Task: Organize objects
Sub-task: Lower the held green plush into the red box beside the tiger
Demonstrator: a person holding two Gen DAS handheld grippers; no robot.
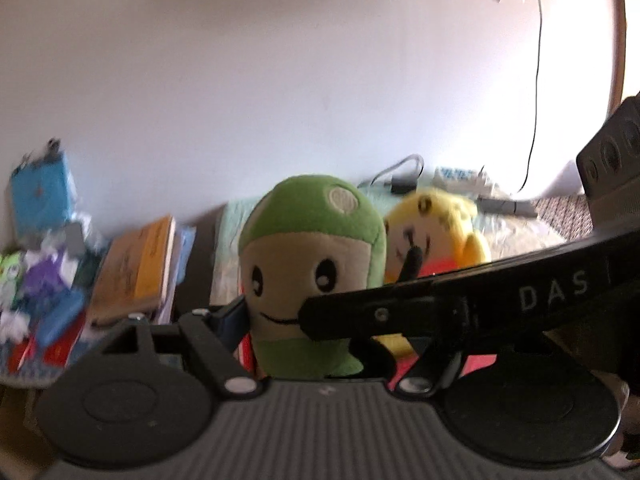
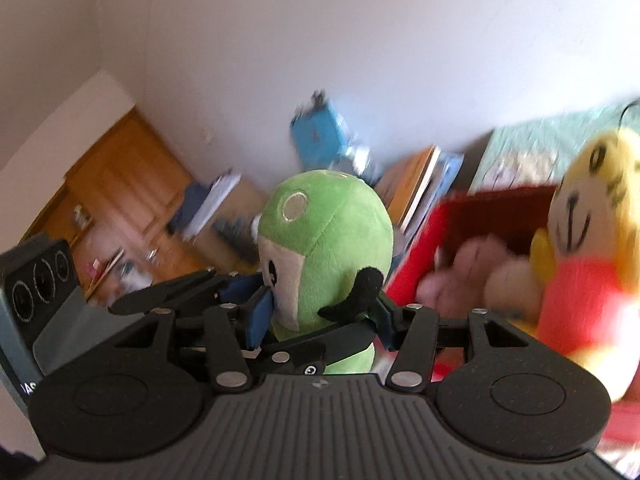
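The green plush point(image 1: 312, 272) stands upright between both grippers, its long axis running vertically, domed head up and off any surface. In the left wrist view its face looks straight at the camera; in the right wrist view it is seen side-on, the face turned toward the picture's left and a small black arm point(image 2: 360, 292) sticking out at its flank.

Only the right wrist view shows the red box point(image 2: 492, 216) behind it (pale soft toys lie inside) and the wooden door point(image 2: 120, 192) at far left. Only the left wrist view shows the black cable point(image 1: 536, 100) hanging down the wall. Both show the yellow plush point(image 1: 436, 228), the book stack point(image 1: 136, 268) and the blue box point(image 1: 40, 196).

The left gripper point(image 1: 316, 320) is partly closed, its blue pad pressed on the plush's lower body; the right gripper point(image 2: 320, 316) likewise clamps it from both sides, one finger crossing the left view.
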